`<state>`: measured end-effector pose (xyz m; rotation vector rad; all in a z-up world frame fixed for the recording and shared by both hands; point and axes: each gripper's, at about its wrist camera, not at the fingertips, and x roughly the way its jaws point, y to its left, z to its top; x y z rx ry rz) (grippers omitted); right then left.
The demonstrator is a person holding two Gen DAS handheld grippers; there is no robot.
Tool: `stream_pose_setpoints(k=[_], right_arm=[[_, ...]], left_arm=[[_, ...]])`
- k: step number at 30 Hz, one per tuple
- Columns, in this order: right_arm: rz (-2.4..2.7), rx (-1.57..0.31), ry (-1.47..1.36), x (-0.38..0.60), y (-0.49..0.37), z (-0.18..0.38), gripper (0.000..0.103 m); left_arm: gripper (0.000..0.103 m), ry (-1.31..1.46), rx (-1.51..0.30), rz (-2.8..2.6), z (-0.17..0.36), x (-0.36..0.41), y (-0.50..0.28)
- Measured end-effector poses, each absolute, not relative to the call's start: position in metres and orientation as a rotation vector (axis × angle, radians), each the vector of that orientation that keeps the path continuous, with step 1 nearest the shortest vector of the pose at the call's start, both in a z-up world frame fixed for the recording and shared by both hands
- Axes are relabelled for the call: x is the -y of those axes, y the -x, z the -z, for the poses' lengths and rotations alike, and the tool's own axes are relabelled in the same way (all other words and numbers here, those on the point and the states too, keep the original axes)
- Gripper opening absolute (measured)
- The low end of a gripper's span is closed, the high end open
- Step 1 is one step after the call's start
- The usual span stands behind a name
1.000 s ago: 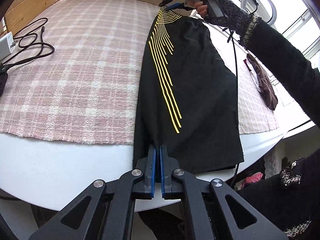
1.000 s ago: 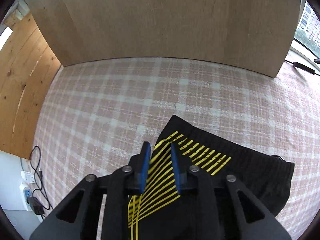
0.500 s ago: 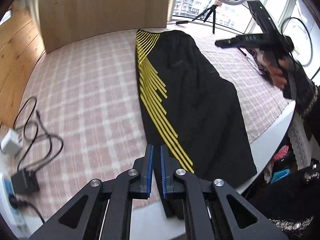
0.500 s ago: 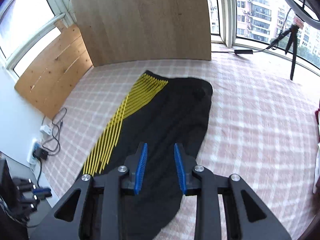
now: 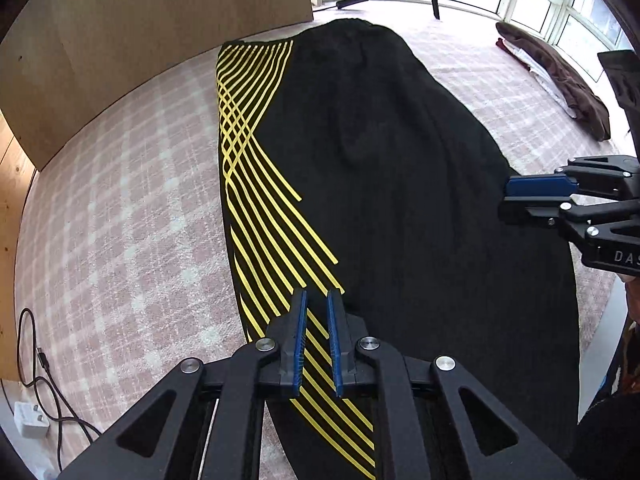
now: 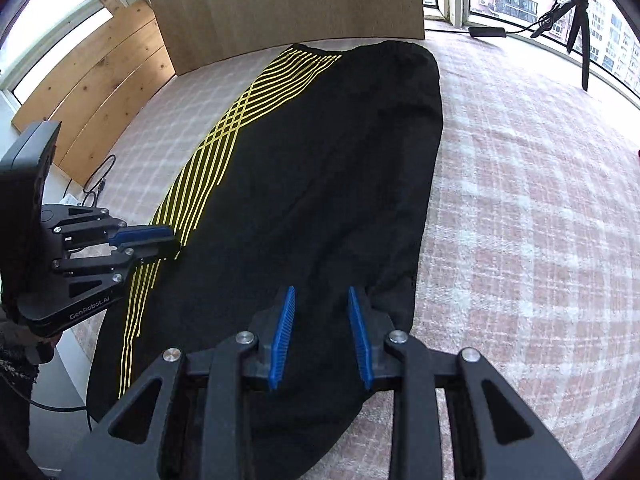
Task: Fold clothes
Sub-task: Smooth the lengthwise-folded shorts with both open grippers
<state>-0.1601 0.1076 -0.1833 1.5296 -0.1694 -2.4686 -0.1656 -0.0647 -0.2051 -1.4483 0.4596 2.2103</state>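
Black trousers with yellow stripes [image 5: 380, 184] lie flat and lengthwise on the pink plaid cloth [image 5: 120, 208], waistband at the far end; they also show in the right wrist view [image 6: 320, 168]. My left gripper [image 5: 316, 304] hovers over the striped left side near the lower end, jaws slightly apart and empty; it also shows in the right wrist view [image 6: 156, 238]. My right gripper [image 6: 320, 300] is open and empty above the trousers' right side; it also shows in the left wrist view [image 5: 516, 196] at the right edge of the fabric.
A dark brown garment [image 5: 560, 80] lies at the far right near the windows. A white charger with a black cable [image 5: 32, 412] lies at the left edge. A wooden board [image 5: 140, 28] stands behind the cloth. A tripod [image 6: 580, 12] stands at the far right.
Both grippers let go of the trousers and pulled back toward the near end. The left jaws opened a little. The right gripper moved from the waistband to the right side of the leg.
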Motion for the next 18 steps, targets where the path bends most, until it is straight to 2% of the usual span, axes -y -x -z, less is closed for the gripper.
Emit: stream_pose_setpoints(k=[5,8,13,16,18], right_arm=[[2.429,0.146,-1.49,-0.11,0.161,0.191,0.028],[2.417,0.069,-1.461,-0.106,0.158,0.191,0.029],[2.402,0.026,-1.426,-0.102,0.154,0.191,0.038],[2.404,0.036,-1.416,-0.1,0.152,0.192,0.043],[2.417,0.036,-1.411,-0.098,0.15,0.192,0.046]], left_arm=[[0.025,1.48,-0.453,-2.268,0.205,0.066,0.168],[0.026,1.492,-0.464,-2.295,0.205,0.065,0.167],[0.03,1.496,-0.485,-2.306,0.204,0.065,0.166],[0.041,1.485,-0.526,-2.304,0.202,0.064,0.169],[0.056,1.478,-0.517,-2.303,0.203,0.07,0.172]])
